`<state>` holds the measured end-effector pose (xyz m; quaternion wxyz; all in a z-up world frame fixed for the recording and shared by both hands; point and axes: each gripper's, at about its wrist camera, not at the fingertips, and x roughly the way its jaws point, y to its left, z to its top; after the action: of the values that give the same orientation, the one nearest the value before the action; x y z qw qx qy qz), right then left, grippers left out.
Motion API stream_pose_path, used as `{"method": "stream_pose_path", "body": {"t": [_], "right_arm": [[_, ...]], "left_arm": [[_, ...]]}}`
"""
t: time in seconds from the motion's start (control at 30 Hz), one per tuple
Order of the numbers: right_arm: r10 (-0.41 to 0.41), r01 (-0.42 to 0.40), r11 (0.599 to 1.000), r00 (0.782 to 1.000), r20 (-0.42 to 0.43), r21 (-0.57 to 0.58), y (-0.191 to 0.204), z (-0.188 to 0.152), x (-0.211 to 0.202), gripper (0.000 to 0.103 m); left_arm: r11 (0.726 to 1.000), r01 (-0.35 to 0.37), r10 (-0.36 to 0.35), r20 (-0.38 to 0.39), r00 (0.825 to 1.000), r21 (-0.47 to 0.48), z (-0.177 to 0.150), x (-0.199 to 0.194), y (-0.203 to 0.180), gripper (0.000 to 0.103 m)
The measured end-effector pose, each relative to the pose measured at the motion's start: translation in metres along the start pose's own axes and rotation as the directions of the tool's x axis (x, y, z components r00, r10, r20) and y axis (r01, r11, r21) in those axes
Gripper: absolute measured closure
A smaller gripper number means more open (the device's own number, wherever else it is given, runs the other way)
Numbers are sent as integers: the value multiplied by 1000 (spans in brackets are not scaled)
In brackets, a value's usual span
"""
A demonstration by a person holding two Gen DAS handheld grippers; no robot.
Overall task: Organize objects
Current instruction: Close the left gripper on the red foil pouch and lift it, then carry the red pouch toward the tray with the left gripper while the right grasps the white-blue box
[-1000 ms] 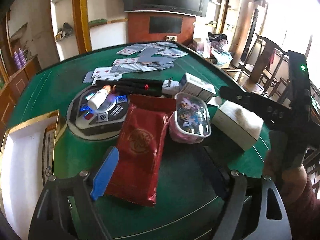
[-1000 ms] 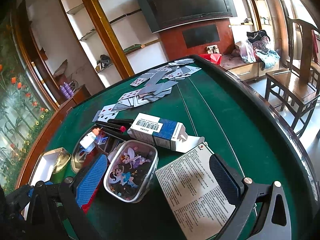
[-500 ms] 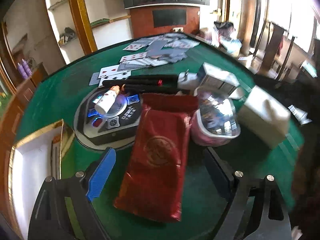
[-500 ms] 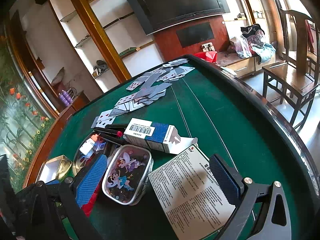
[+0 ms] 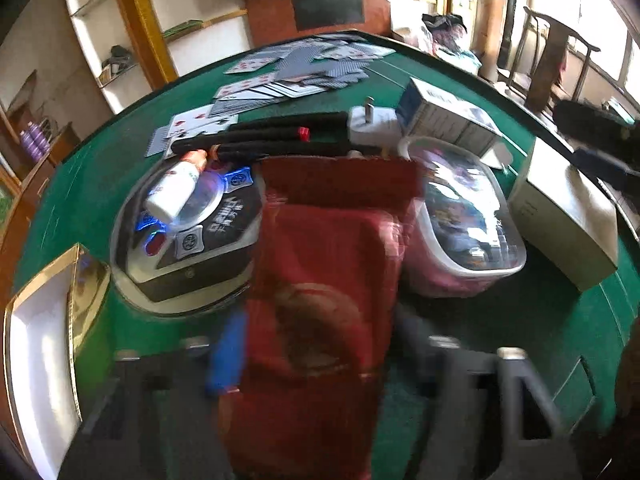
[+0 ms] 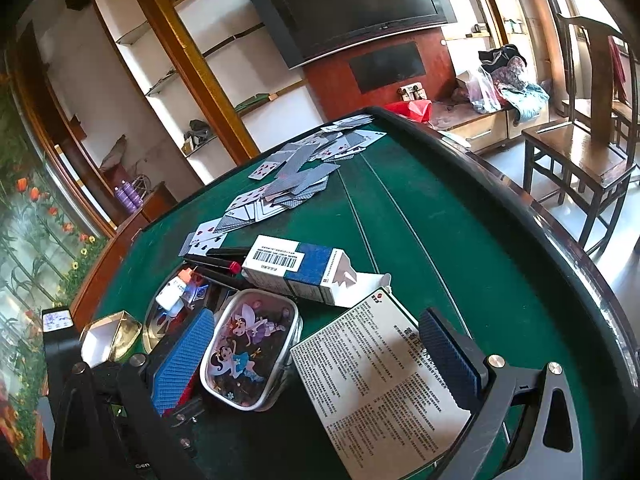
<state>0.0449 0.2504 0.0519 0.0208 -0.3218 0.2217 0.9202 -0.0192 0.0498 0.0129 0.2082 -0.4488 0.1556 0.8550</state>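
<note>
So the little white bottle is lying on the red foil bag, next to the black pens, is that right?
Not quite. The white bottle lies on the round black console, not on the red foil bag. It is next to the black pens, as the left wrist view shows.

Green felt table (image 6: 420, 216), scattered playing cards (image 6: 296, 176), red pouch (image 5: 320, 280), boxes (image 6: 292, 266)

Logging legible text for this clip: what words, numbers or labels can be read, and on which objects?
None can be quoted with confidence.
White box: dense print, too small.
Blue-and-white carton: barcode, digits too small.
Round black console: white characters, blurred.
Red pouch: round emblem, blurred.
Playing cards: pips only.
</note>
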Motion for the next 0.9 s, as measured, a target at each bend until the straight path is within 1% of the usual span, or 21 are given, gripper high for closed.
{"method": "stream_pose_path", "body": {"t": [0.03, 0.07, 0.17, 0.3, 0.4, 0.47, 0.57, 0.67, 0.73, 0.83, 0.9], "right_arm": [[-1, 1, 1000, 1000, 0, 0, 0, 0, 0, 0], [-3, 3, 1000, 1000, 2, -1, 0, 0, 0, 0], [-14, 14, 1000, 1000, 1, -7, 1, 0, 1, 0], [-25, 25, 1000, 1000, 13, 2, -2, 1, -1, 0], [-41, 41, 999, 999, 24, 16, -7, 2, -2, 0], [-59, 59, 998, 998, 23, 19, -8, 1, -1, 0], [-70, 69, 997, 997, 17, 30, -12, 2, 0, 0], [-71, 68, 995, 997, 42, 72, -21, 3, -8, 0], [-79, 74, 994, 995, 55, 85, -26, 5, -15, 0], [-75, 72, 996, 996, 53, 46, -25, 13, -26, 0], [-69, 69, 997, 997, 17, -16, -19, 23, -29, 0]], "left_arm": [[999, 26, -26, 2, 1000, -28, -1, -4, 5, 53], [999, 33, -33, 7, 999, -38, -2, -7, 6, 55], [999, 20, -18, 27, 999, -48, -9, -18, 8, 57], [989, 78, -67, 85, 994, -129, -23, -48, 19, 57], [983, 107, -83, 153, 985, -152, -36, -83, 23, 57], [978, 127, -92, 204, 975, -167, -48, -109, 26, 57], [967, 161, -106, 263, 959, -199, -65, -136, 32, 57], [955, 185, -112, 294, 949, -231, -81, -153, 42, 57], [947, 192, -109, 303, 947, -257, -92, -162, 52, 57], [942, 189, -97, 312, 945, -278, -106, -170, 67, 56], [936, 194, -94, 320, 943, -294, -114, -171, 76, 56]]}}
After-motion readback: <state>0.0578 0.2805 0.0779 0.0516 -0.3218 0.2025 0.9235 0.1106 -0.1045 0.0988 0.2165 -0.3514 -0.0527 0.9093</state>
